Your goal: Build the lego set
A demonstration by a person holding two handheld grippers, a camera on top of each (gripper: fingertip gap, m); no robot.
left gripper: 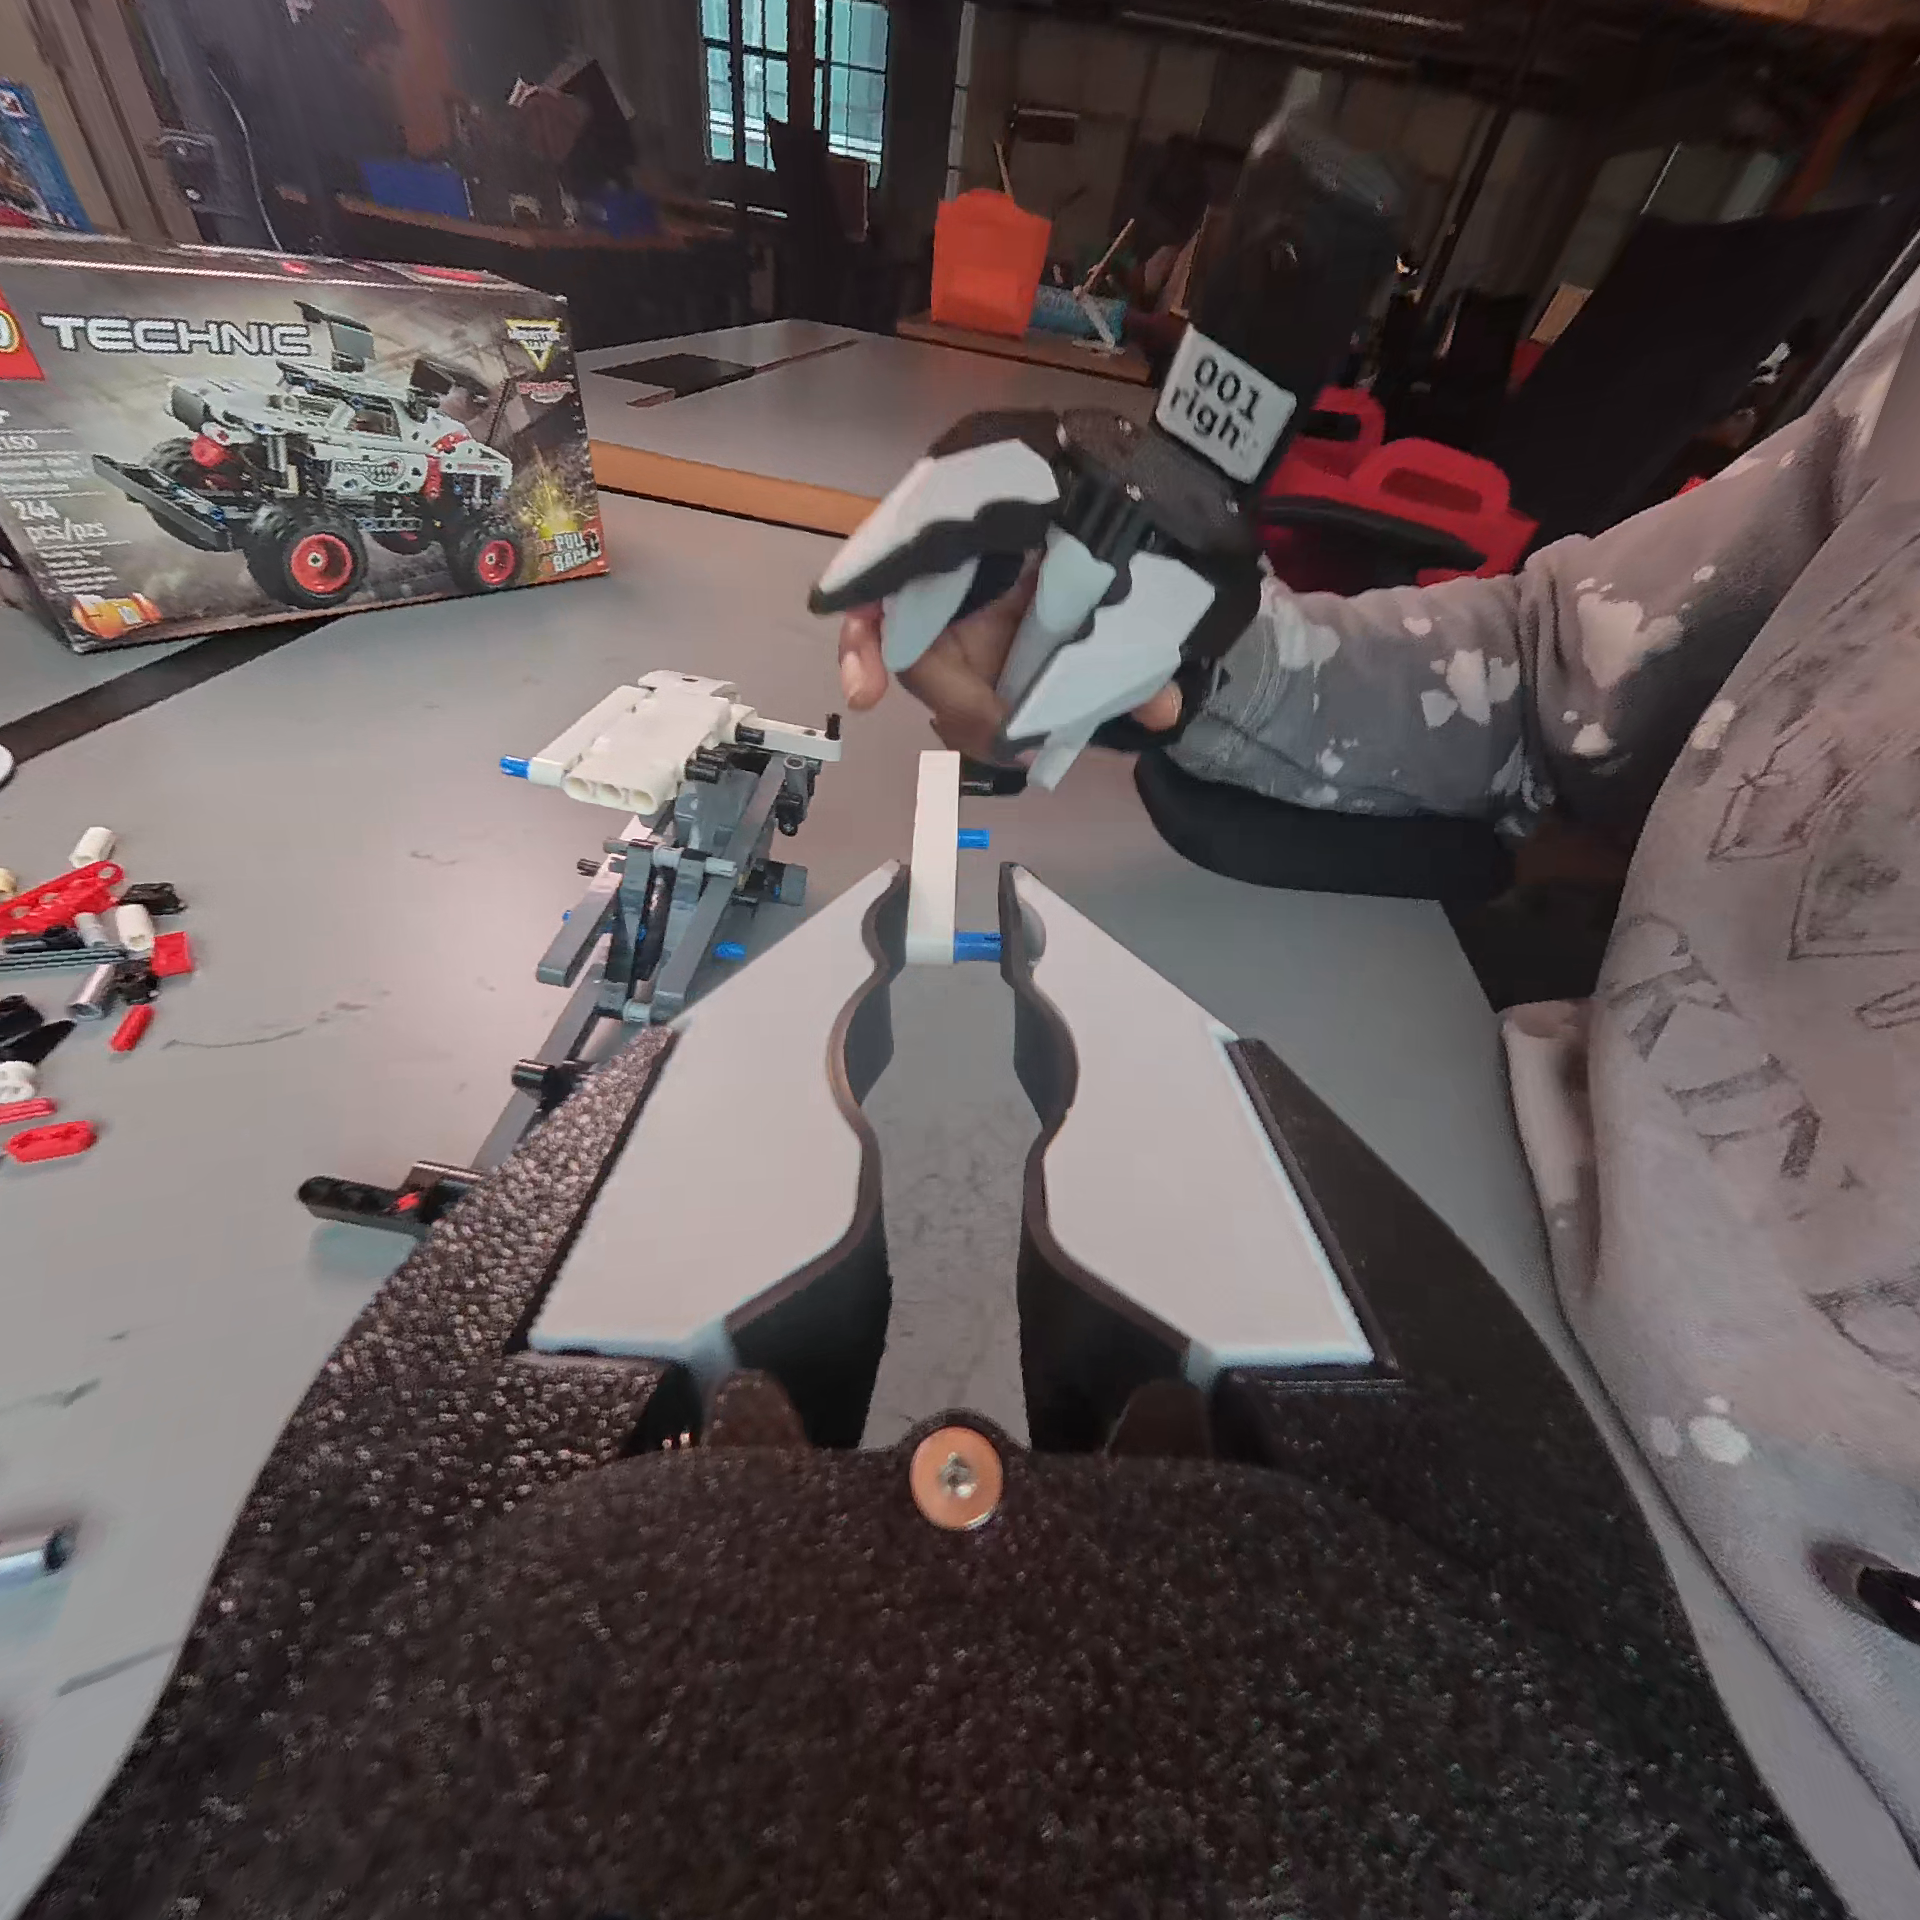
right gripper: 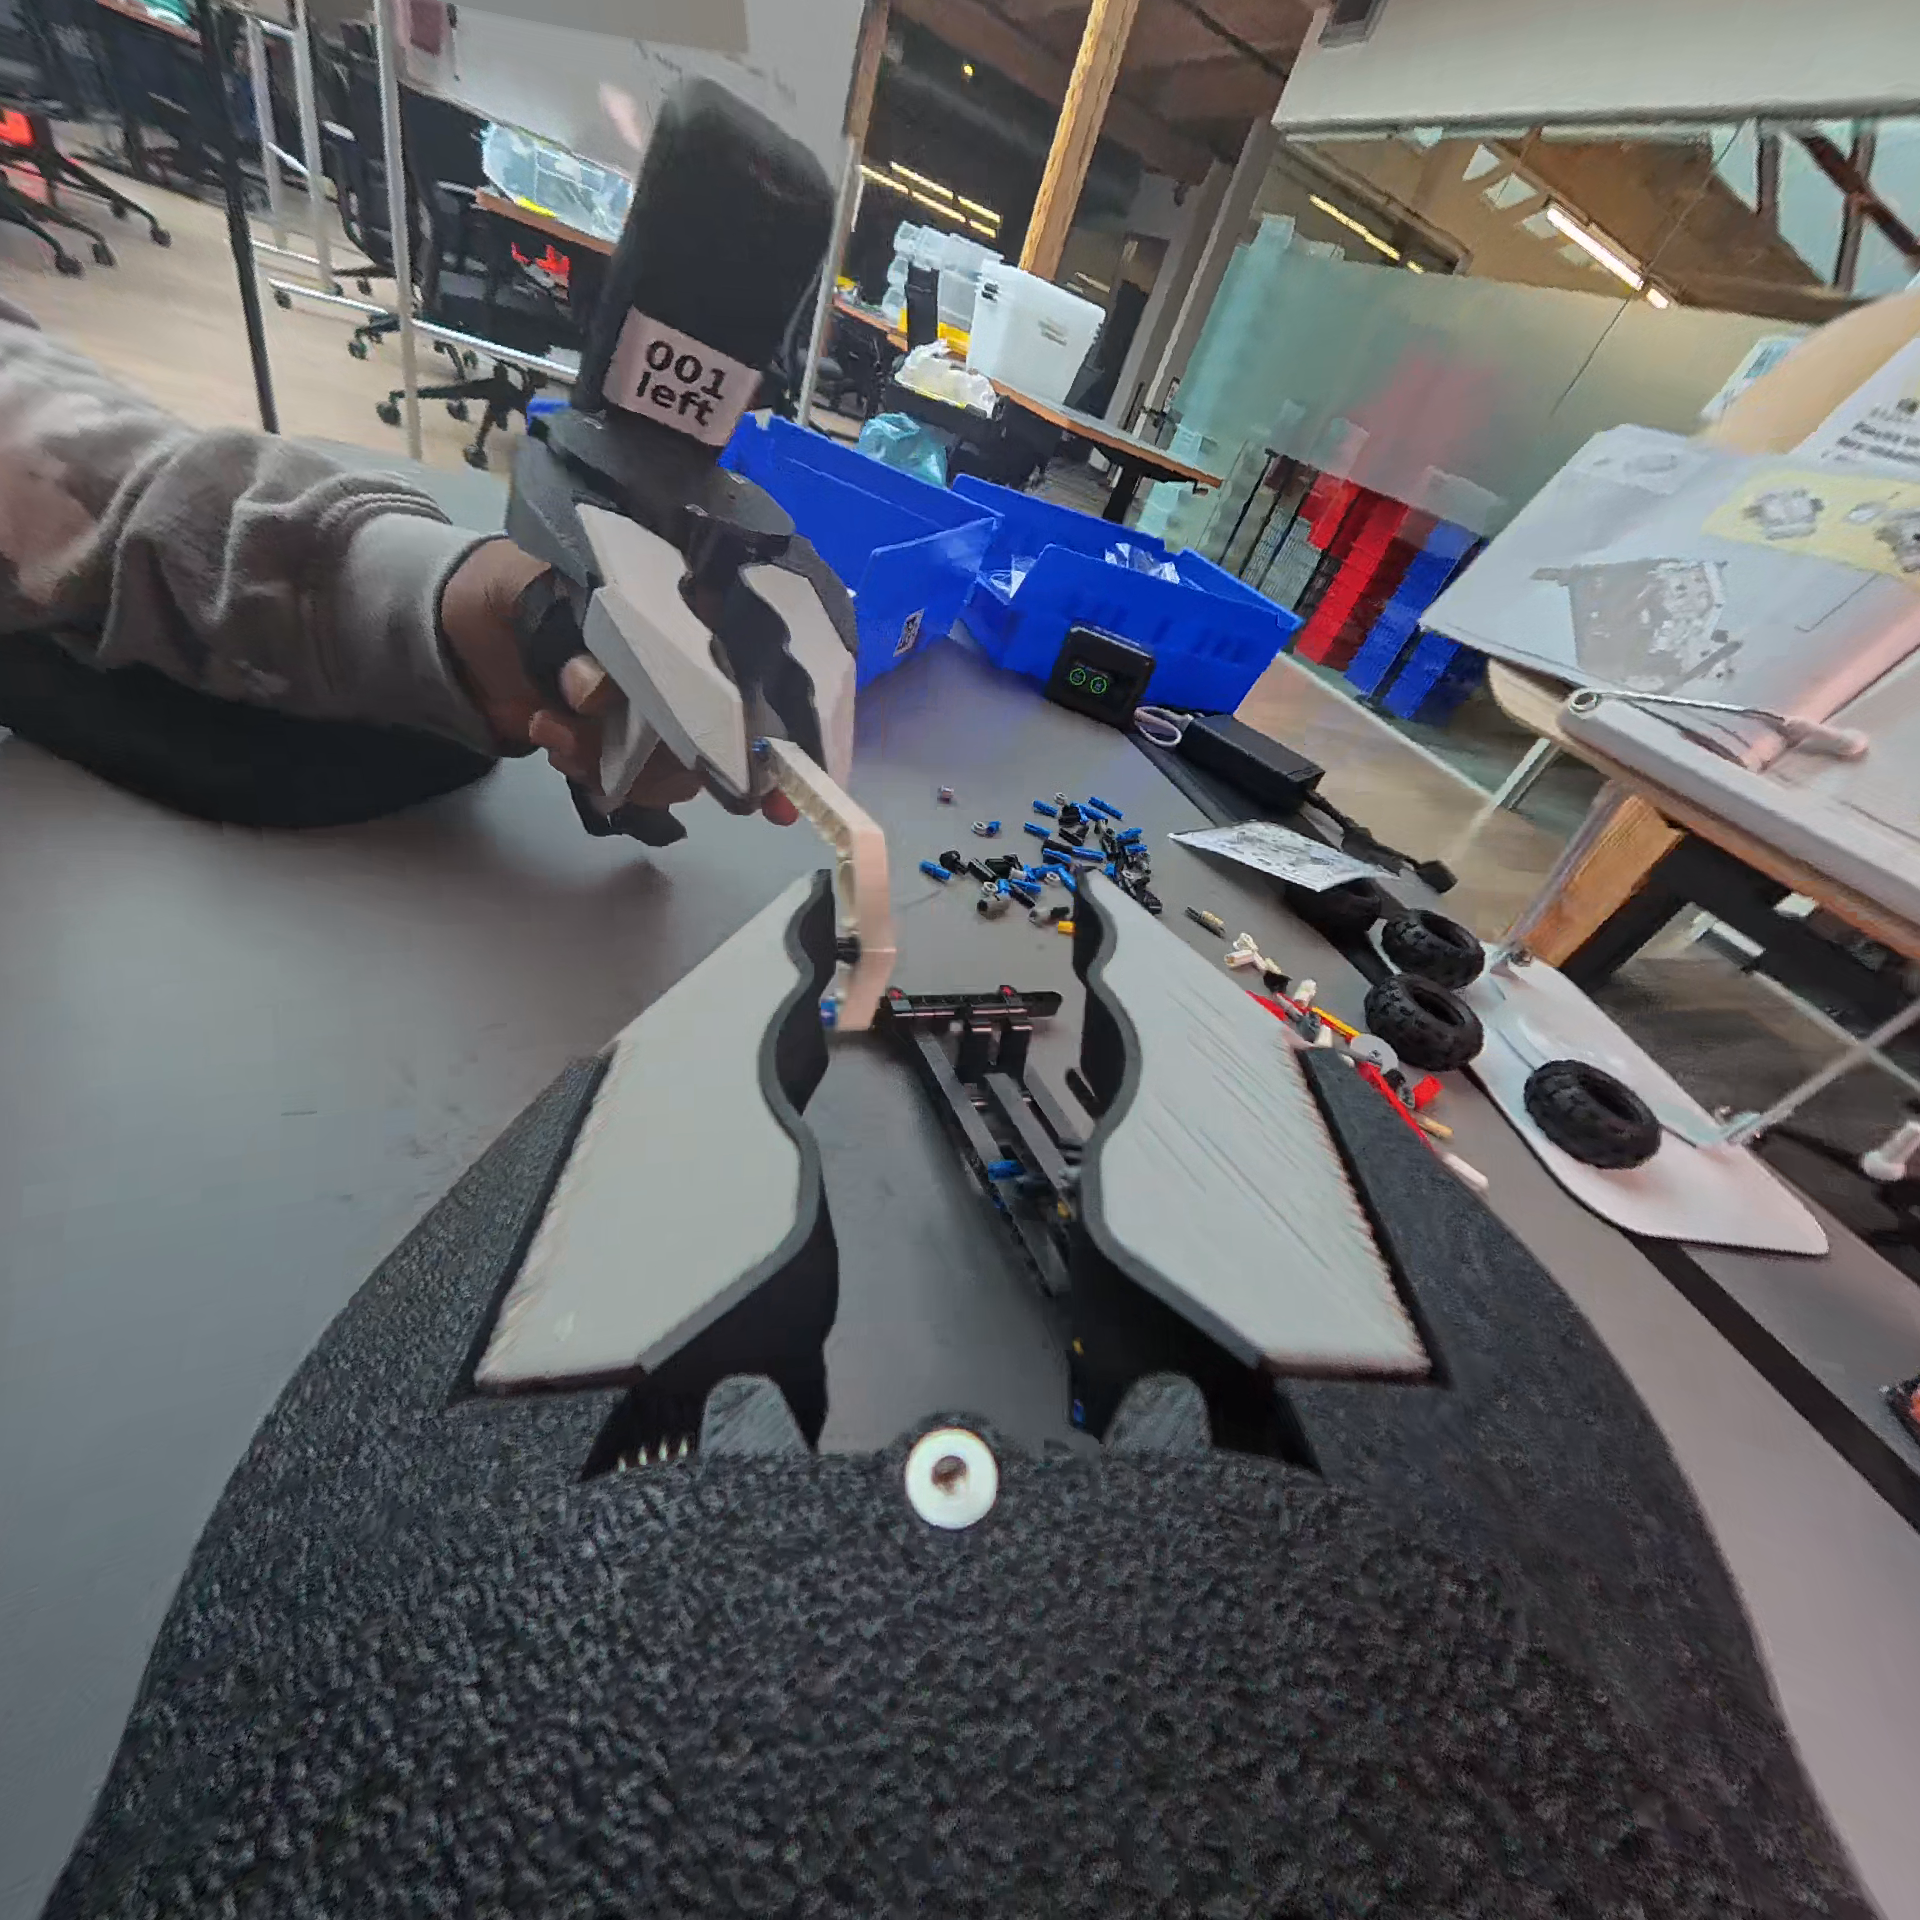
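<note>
My left gripper (left gripper: 953, 883) is shut on a white bent Lego beam (left gripper: 933, 862) with blue pins on its side and holds it above the grey table (left gripper: 312, 1299). In the right wrist view the left gripper (right gripper: 779, 774) grips the beam's (right gripper: 847, 852) upper end, and the lower end hangs beside my right gripper's left fingertip. My right gripper (right gripper: 953, 894) is open and empty; it also shows in the left wrist view (left gripper: 940, 686), just beyond the beam. The partly built grey and white chassis (left gripper: 675, 862) lies on the table, and its dark frame (right gripper: 987, 1070) shows between the right fingers.
The set's box (left gripper: 291, 447) stands at the back left, with loose red, black and white parts (left gripper: 83, 956) at the left. Small blue and black pins (right gripper: 1049, 852), three black tyres (right gripper: 1423, 1018), blue bins (right gripper: 1091, 603) and an instruction booklet on a stand (right gripper: 1662, 582) lie ahead and to the right. One gripper's finger ends stand about 5 centimeters off the other's.
</note>
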